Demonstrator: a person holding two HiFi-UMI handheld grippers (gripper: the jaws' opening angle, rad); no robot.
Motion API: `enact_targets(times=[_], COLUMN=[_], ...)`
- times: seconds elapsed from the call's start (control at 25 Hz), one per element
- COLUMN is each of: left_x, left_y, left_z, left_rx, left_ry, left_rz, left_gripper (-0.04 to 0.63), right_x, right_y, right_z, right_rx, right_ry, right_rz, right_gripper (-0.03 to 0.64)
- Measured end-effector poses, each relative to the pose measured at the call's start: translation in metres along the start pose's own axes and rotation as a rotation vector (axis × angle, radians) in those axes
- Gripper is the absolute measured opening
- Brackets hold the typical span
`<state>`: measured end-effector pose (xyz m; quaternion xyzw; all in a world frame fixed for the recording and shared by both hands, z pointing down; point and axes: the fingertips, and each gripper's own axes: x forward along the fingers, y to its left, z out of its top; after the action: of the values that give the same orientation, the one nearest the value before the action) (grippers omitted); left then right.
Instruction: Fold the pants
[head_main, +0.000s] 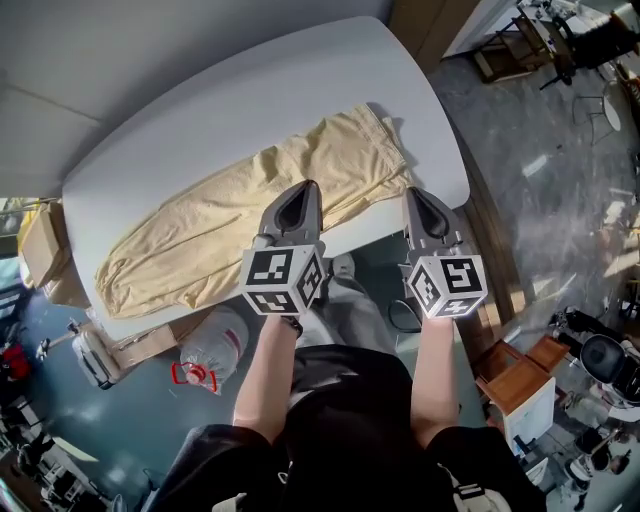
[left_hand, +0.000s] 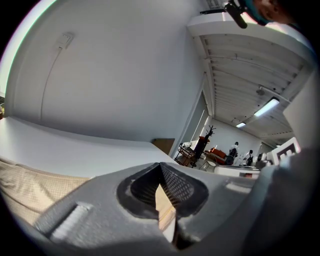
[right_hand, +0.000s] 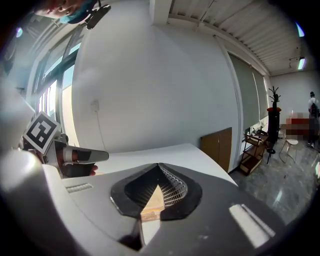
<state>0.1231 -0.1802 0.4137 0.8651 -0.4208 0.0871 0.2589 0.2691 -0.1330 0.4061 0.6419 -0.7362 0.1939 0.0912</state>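
Though the left claw (head_main: 308, 190) and right claw (head_main: 415, 197) are pressed together, they cover part of the pants (head_main: 200, 235).

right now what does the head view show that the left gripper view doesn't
Head view only: the full length of the pants, the person's arms, a bottle on the floor. Left gripper view only: a ceiling light, a coat rack, distant people. Both: the table, part of the pants, the shut left gripper.
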Motion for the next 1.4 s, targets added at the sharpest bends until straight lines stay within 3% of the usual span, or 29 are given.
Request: enact_targets(times=[0.24,0.48,0.84,1.16,1.4], left_x=[0.032,0.059,0.088,0.095,0.089], left_y=[-0.014,-0.013,-0.012,0.003,0.02], left_z=[-0.025,-0.053,-0.085,-0.087,-0.091], left_rx=[0.005,-0.003,-0.02,-0.039,-0.058], left_ry=[0.063,0.128,0.204,0.212,0.217], left_rz=[-0.016,-0.01,-0.003,0.043,0.092], left_gripper=[0.003,0.003,0.003,0.003,0.003], right_x=[0.013,0.035,0.072,0.096,0.108], right_y=[-0.022,-0.045,-0.089,-0.088,-0.085], right_z=[-0.022,-0.056,-0.102,-0.131,-0.136], right_rx=[0.014,0.041,0.082,0.128,0.071], right_ry=[0.055,0.133,0.289,0.411,0.462], right_rz=[0.016,0.023,-0.035,0.011,0.016], right_gripper=[0.057,0.153,0.305,0.301,0.212])
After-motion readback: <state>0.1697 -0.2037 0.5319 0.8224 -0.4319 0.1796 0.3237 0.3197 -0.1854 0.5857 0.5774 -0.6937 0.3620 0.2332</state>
